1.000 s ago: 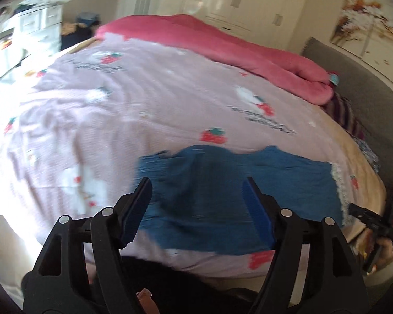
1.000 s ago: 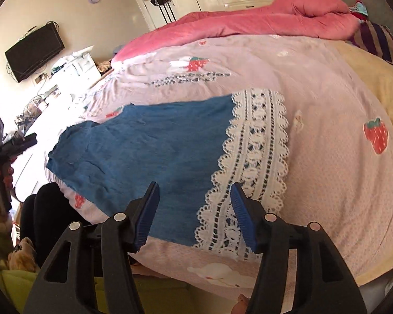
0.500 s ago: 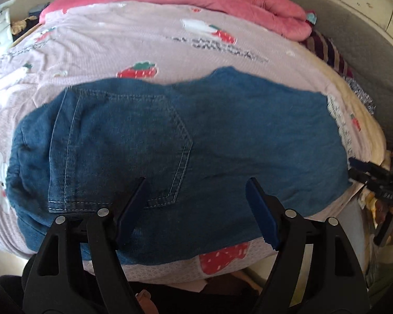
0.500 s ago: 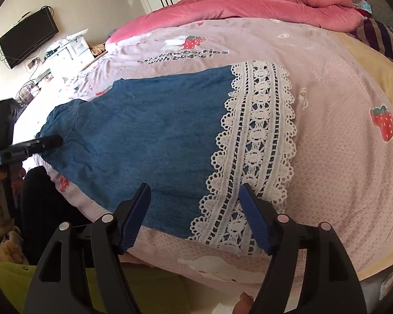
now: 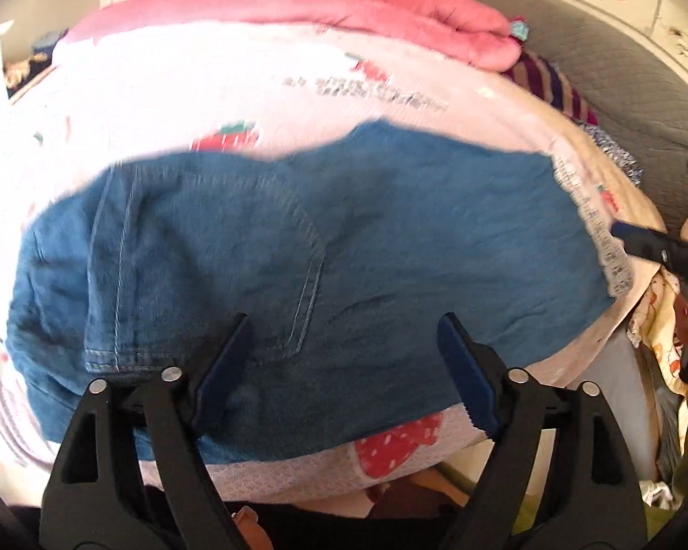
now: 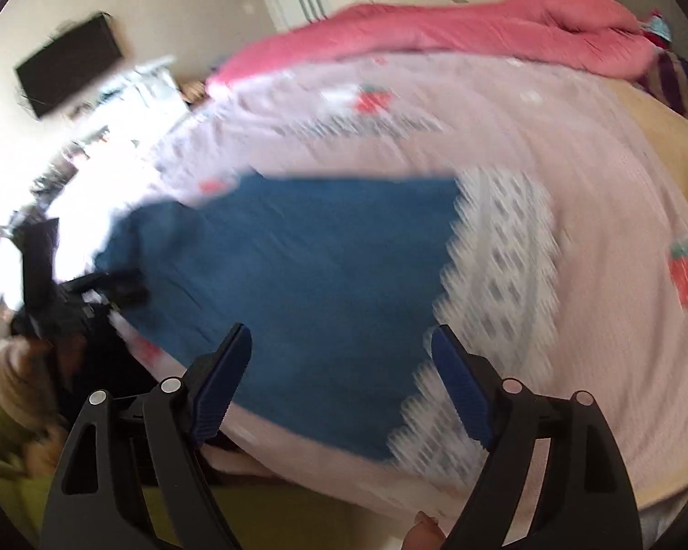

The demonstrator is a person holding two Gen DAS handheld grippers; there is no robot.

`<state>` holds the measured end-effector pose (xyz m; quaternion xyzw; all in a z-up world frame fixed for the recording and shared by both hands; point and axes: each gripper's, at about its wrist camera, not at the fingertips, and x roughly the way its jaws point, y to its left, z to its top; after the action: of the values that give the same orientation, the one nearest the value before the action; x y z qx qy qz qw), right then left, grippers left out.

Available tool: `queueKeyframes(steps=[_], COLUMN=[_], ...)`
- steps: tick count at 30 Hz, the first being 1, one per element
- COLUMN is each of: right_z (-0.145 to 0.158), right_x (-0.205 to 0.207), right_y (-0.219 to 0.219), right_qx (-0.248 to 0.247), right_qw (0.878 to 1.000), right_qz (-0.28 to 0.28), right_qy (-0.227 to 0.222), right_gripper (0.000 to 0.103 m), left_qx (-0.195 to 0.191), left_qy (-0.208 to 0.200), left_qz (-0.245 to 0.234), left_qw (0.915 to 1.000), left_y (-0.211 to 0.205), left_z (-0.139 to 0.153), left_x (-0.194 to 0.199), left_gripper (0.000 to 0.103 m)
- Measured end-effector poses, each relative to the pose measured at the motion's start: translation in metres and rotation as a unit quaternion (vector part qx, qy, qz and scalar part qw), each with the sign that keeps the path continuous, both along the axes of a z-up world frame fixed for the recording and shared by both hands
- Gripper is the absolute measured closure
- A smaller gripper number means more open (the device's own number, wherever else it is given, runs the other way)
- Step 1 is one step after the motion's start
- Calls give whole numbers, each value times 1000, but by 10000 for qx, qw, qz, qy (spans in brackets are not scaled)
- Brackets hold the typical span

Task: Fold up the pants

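Blue denim pants (image 5: 344, 247) lie flat across the near edge of the bed, waist and back pocket (image 5: 234, 266) at the left, white lace hem (image 5: 591, 224) at the right. My left gripper (image 5: 344, 339) is open and empty, just above the waist end near the pocket. My right gripper (image 6: 341, 346) is open and empty above the leg end, between the denim (image 6: 298, 275) and the lace hem (image 6: 500, 284). The right gripper also shows at the right edge of the left wrist view (image 5: 656, 247), and the left gripper shows at the left of the right wrist view (image 6: 101, 293). The right wrist view is blurred.
The bed has a pink strawberry-print sheet (image 5: 206, 87) and a rolled pink duvet (image 5: 344, 13) at the far side. A grey headboard (image 5: 619, 73) and striped cloth (image 5: 550, 82) are at the right. A TV (image 6: 69, 64) and cluttered dresser (image 6: 128, 101) stand at the left.
Both grippers have come down closer to the pants, which now fill more of each view. The right gripper has swung, blurring its view. Both stay open.
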<state>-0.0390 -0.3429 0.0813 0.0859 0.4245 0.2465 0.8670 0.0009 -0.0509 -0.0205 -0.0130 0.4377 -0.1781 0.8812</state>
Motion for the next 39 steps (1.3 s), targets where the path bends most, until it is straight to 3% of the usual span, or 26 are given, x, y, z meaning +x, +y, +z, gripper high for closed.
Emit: queueKeyframes(steps=[5,13,16,22,24,26,27,28,32,39], right_z=[16,16,2,-22,-28,-33,-34,-35,-26,-53], right_x=[55,141,168,197,200,204,204,203,209,222], right_y=[45,107,125,143,149,157,161,164,165,166], right_qx=[241,300,212,217,263,171,72,31,0,-2], right_qw=[9986,9935,9890,9789,9750,9726,9727,9732,9833,9828], right_qz=[451,858,918,1023,1117,1228,1265,1291,1067,904], right_qy=[99,680,1137,1755,1901,1965,1945,1905,1477,1611], right_gripper=[23,23,25,44,54,68,86,95,98,98], left_qx=[-252,110,113,57,110,167,181,185,82,76], left_qy=[-257,-309,-273,-96,-62,-36,-24,-14,64,119], left_qz=[-189,-390,-496,-592,-597,-614,-612,-608,-572,-556], left_qw=[9992,9987,9983,9982,9981,9980,9980,9980,9983,9984], left_y=[-7,-21,-24,-25,-26,-28,-28,-28,-24,-23], left_z=[12,-4,-7,-14,-16,-18,-19,-19,-22,-24], left_x=[7,9,8,10,10,10,10,10,13,13], left_gripper=[26,26,26,26,27,27,28,29,30,31])
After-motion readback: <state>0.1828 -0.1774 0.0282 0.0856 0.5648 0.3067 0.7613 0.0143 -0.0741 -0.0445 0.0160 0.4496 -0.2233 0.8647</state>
